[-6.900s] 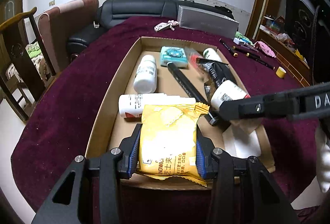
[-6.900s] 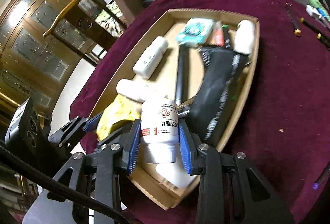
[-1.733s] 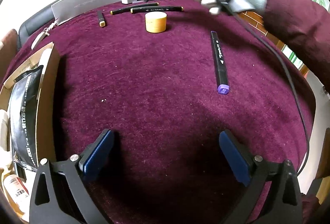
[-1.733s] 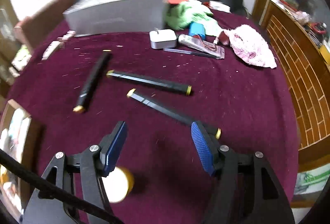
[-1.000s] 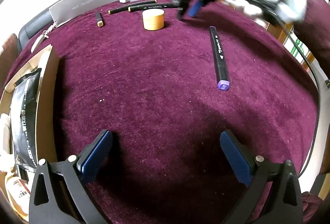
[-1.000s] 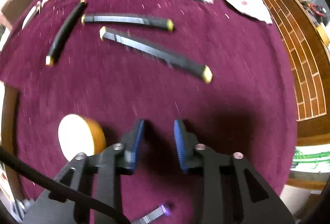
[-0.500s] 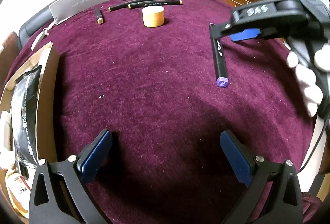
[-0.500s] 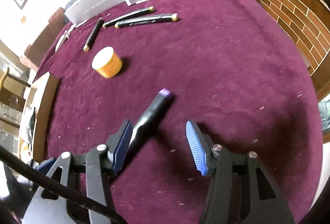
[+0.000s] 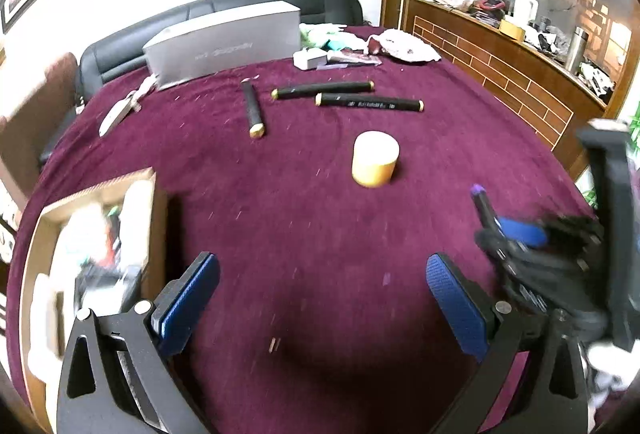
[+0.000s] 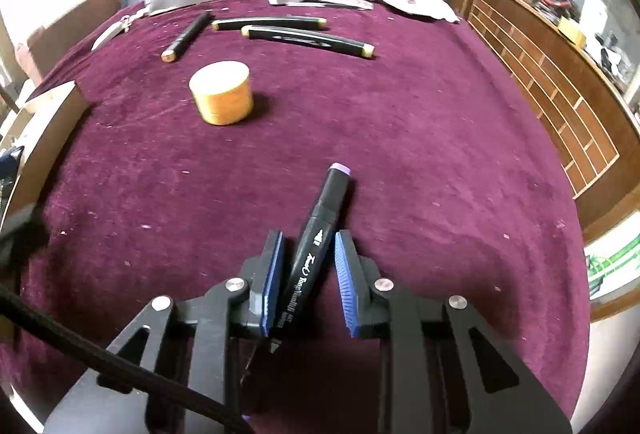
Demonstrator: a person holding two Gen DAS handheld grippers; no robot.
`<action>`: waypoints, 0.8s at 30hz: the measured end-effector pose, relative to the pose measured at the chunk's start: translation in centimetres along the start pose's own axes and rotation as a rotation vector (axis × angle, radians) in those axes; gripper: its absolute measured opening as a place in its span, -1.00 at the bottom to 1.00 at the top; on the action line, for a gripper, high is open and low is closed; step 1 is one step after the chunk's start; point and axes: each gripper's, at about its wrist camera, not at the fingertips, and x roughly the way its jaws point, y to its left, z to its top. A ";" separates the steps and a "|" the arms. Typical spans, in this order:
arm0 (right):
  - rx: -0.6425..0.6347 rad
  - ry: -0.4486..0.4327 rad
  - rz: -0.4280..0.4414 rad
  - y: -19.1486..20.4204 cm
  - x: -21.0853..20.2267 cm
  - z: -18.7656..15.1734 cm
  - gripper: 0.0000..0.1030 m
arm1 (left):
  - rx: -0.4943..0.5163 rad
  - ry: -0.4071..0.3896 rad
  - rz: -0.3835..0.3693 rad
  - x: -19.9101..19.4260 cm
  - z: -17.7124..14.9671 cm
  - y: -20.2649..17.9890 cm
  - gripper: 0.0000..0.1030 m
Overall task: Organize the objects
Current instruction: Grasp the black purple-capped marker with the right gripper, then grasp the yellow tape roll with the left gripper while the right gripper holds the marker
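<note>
A black marker with a purple cap (image 10: pixel 320 226) lies slanted between the blue pads of my right gripper (image 10: pixel 308 238). The jaws are closing, and both pads touch the marker's barrel. In the left wrist view that gripper (image 9: pixel 516 234) shows blurred at the right edge, with the marker's purple tip (image 9: pixel 478 190) sticking out ahead of it. My left gripper (image 9: pixel 320 298) hangs open over bare maroon cloth with nothing between its fingers. The cardboard box (image 9: pixel 154 194) with several items inside sits to its left.
A yellow round tub (image 9: pixel 375 164) stands mid-table. Three black markers (image 9: pixel 370 102) lie beyond it, before a long grey box (image 9: pixel 224 42). Cloths and small items crowd the far edge. A brick-pattern counter (image 9: pixel 500 66) runs along the right.
The right jaws have narrowed from wide apart to touching the purple-capped marker, which now points away between them. The left gripper has swung, so the tub and markers sit nearer its centre.
</note>
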 end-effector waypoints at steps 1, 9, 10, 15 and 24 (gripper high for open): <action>0.008 0.000 -0.001 -0.4 -0.1 -0.2 -0.55 | 0.010 -0.001 0.001 0.8 0.5 -0.1 0.95; 0.047 -0.031 0.033 -2.5 -0.5 -0.9 -0.57 | 0.094 -0.003 0.072 6.8 3.9 -2.0 0.95; 0.045 -0.034 0.031 -2.4 -0.5 -0.9 -0.56 | 0.094 -0.007 0.079 7.1 4.2 -2.1 0.95; 0.034 -0.054 0.036 -2.1 -0.4 -1.1 -0.41 | 0.099 -0.012 0.089 8.8 5.0 -2.5 0.95; 0.023 -0.062 0.070 -1.7 -0.2 -1.1 -0.01 | 0.159 0.012 0.089 11.0 5.8 -4.2 0.95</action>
